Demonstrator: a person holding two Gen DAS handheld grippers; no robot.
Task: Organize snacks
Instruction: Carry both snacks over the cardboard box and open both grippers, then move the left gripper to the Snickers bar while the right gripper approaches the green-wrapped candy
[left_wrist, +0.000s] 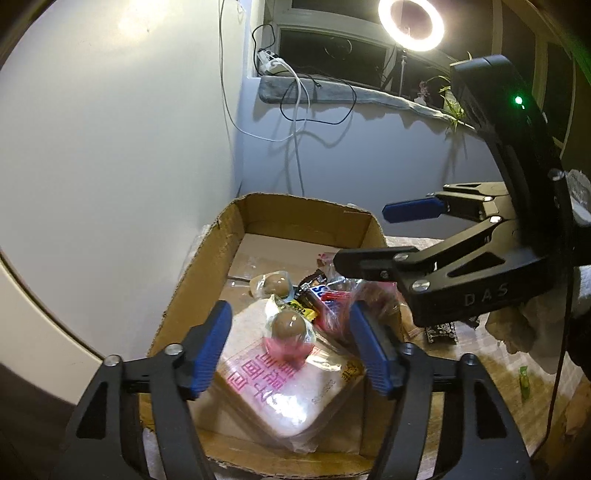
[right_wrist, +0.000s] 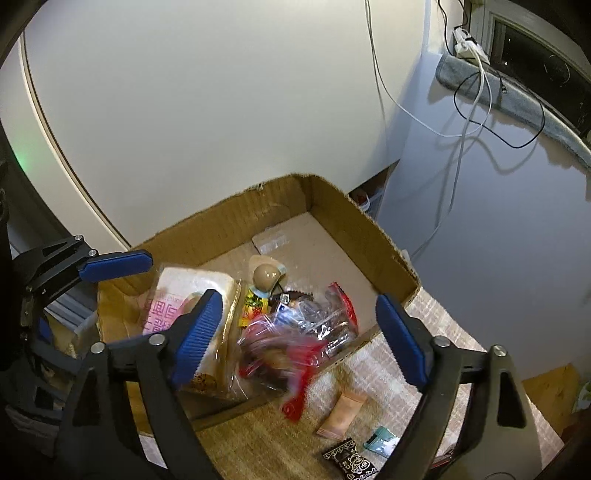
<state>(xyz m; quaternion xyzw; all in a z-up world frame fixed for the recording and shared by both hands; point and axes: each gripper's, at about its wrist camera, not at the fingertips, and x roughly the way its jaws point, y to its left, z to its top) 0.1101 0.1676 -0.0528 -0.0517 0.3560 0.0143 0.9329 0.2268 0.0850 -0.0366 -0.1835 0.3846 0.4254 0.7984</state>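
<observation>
Left gripper (left_wrist: 290, 349): fingers apart, nothing clamped; the pink pack (left_wrist: 284, 384) and a wrapped brown ball (left_wrist: 289, 325) lie between the pads, untouched. Right gripper (right_wrist: 299, 338): fingers wide apart too, nothing pressed; the clear red-trimmed bag (right_wrist: 306, 332) lies loose below them, half over the box (right_wrist: 380, 236) front edge (blurred, so probably not settled).

Both grippers are held over the box, pointing down into it, which is read as drop-off: snacks are being pooled in one container. The pile sits in the near corner, probably because that is closest to reach; the far half of the floor is bare.

Views differ:
- The left wrist shows the right gripper from the side (left_wrist: 364, 240), jaws spread, plus the ring light (left_wrist: 410, 23) and a green sachet (left_wrist: 523, 382) on the mat.
- Only the right wrist shows leftovers outside the box: peach sachet (right_wrist: 343, 413), black packet (right_wrist: 349, 459), teal wrapper (right_wrist: 382, 441). These are judged still to be collected.
</observation>
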